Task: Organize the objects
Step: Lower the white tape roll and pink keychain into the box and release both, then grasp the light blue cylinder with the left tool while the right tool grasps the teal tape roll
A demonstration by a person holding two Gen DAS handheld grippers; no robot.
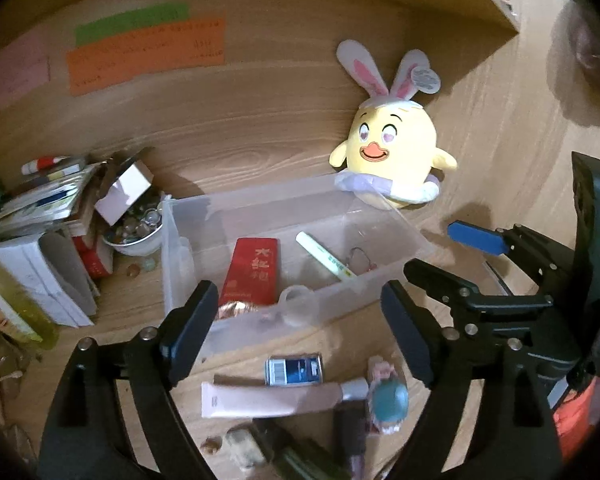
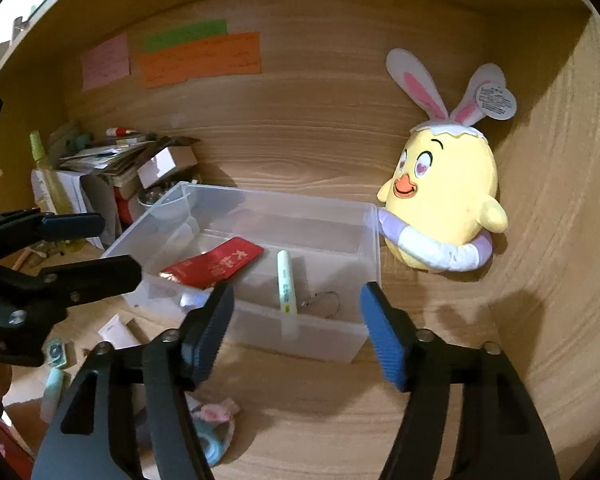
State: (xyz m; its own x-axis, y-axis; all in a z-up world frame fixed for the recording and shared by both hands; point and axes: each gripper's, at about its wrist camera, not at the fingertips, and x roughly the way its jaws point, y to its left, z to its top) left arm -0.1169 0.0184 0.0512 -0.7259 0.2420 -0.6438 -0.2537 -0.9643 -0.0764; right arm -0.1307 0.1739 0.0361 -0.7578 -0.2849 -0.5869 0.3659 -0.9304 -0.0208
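Bin (image 2: 364, 264) — plush chick (image 2: 448, 200) touching its corner

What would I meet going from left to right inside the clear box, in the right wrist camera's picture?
Inside the clear plastic box: flat red packet with gold lettering → pale green-capped white marker pen → small thin wire clip.

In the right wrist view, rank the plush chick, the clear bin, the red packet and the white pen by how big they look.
1. clear bin
2. plush chick
3. red packet
4. white pen
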